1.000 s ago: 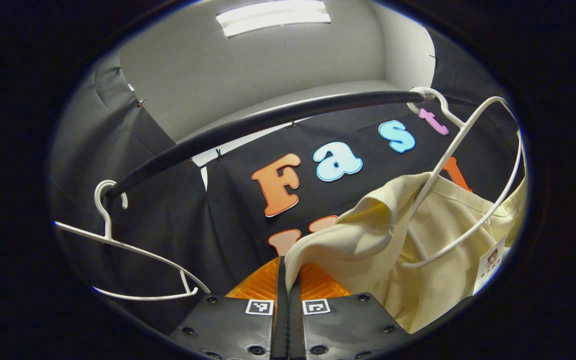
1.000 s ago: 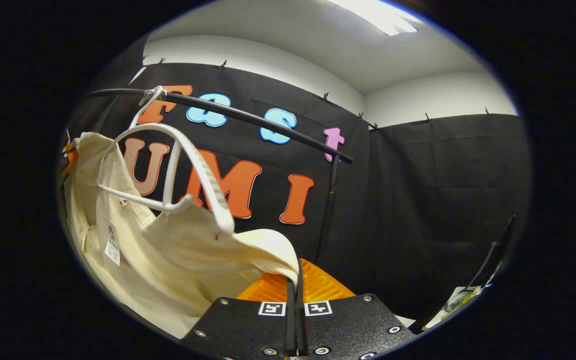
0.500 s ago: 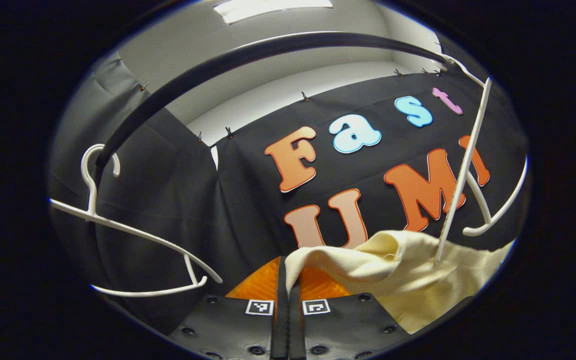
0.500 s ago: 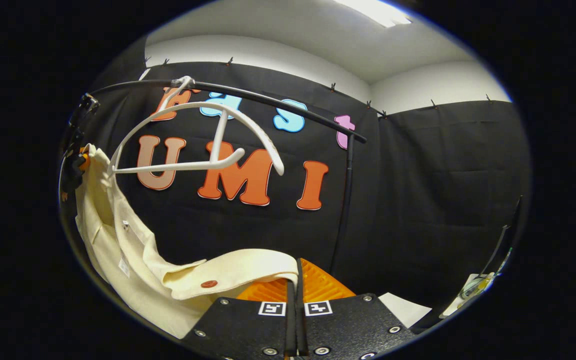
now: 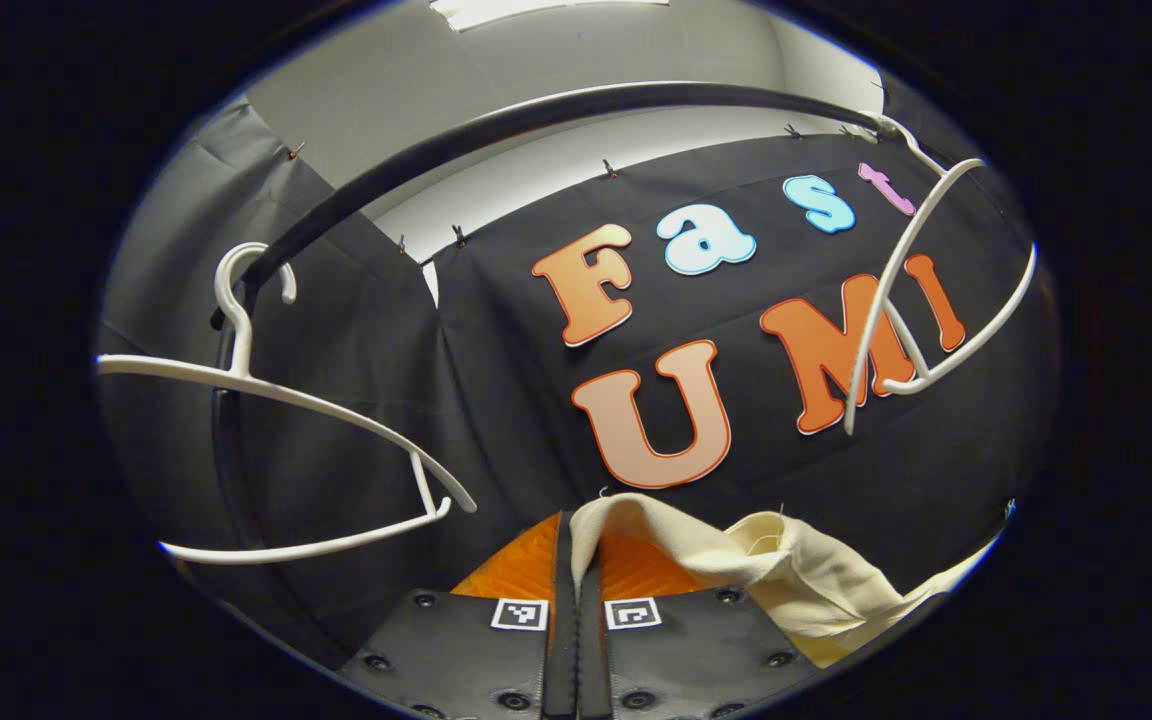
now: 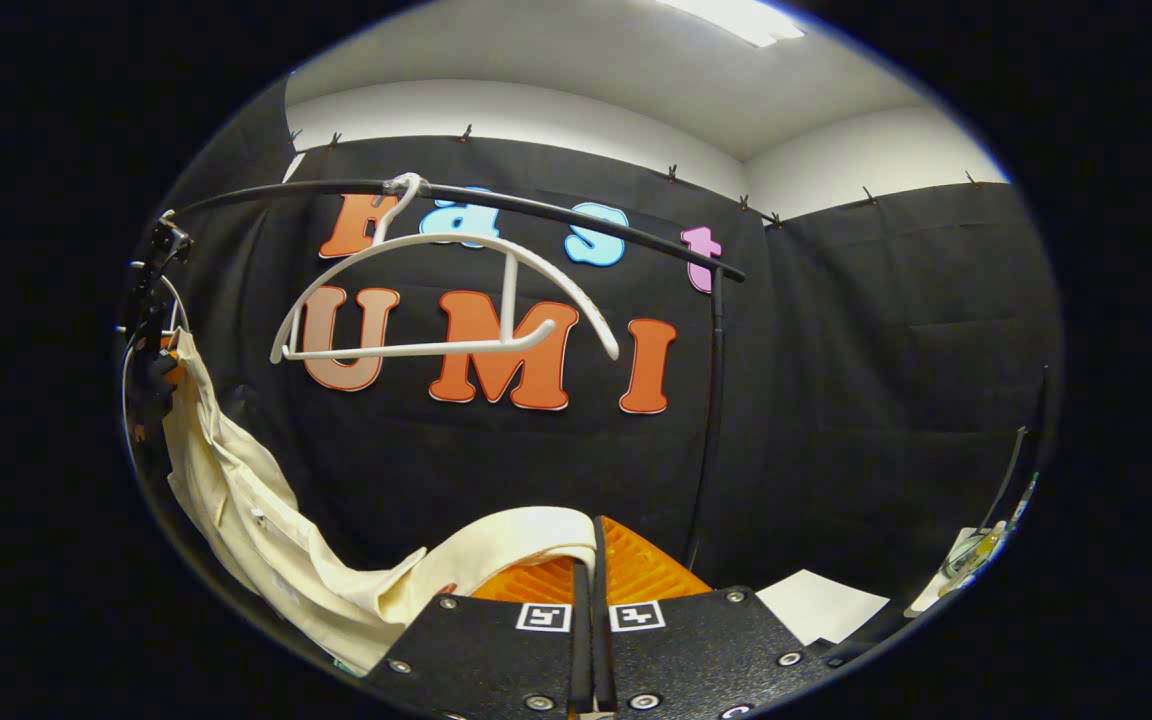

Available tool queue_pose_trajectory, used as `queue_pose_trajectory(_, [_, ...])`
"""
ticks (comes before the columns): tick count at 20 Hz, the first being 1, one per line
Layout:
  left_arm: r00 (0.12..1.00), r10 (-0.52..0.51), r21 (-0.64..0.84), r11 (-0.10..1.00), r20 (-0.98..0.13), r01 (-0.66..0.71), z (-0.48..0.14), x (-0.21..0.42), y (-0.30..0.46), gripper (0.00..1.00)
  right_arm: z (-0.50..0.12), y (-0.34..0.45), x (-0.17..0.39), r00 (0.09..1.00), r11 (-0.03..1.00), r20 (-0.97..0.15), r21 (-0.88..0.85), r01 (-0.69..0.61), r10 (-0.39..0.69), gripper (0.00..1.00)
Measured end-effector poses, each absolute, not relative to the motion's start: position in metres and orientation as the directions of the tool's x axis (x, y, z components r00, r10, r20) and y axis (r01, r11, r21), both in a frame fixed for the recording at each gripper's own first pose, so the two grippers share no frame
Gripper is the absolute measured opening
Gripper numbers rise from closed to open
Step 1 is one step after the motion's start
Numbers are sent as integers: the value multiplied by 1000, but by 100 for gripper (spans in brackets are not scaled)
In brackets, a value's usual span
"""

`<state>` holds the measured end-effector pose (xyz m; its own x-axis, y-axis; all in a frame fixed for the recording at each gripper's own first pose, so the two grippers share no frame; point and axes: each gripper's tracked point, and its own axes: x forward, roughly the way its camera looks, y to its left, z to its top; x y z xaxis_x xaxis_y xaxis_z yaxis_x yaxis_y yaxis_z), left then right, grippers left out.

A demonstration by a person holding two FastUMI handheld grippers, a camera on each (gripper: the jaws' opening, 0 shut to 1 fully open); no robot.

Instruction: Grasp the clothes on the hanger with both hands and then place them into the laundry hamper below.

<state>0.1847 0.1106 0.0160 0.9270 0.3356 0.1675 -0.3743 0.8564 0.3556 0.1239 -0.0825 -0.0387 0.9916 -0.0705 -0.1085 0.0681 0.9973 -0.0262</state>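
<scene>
Left hand-held gripper [image 5: 576,560] clamped on one end of the cream garment [image 5: 786,570], fingers pressed together over the cloth; off the white hanger [image 5: 921,290] and sagging below it, with that hanger bare on the black rail [image 5: 556,110] up to the right and a second white hanger [image 5: 276,440] hooked on the rail at far left. Right hand-held gripper [image 6: 591,565] likewise closed on the other end of the garment [image 6: 266,540], cloth draping away leftward toward the far gripper at the edge, the bare hanger [image 6: 446,300] level on the rail [image 6: 556,215] above.
</scene>
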Motion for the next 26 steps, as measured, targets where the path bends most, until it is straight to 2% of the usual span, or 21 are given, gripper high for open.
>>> queue_pose_trajectory(7, [968,250,349,907,10,-238,-39,151,72,7,-65,-10,104,983,997,-168,-7,-72,70,0])
queue_pose_trajectory(12, [969,148,196,975,-199,-108,-121,121,36,7,-114,51,83,946,981,-261,42,-189,194,0])
queue_pose_trajectory(17, [870,30,36,999,-491,-14,-237,68,4,7,-199,93,39,855,959,-433,140,-248,285,1])
queue_pose_trajectory(22, [776,-74,-23,997,-627,77,-294,28,-24,8,-271,103,16,771,956,-565,160,-247,293,1])
queue_pose_trajectory(26, [663,-88,-35,995,-743,92,-344,0,-27,7,-320,103,-7,696,959,-660,193,-207,283,2])
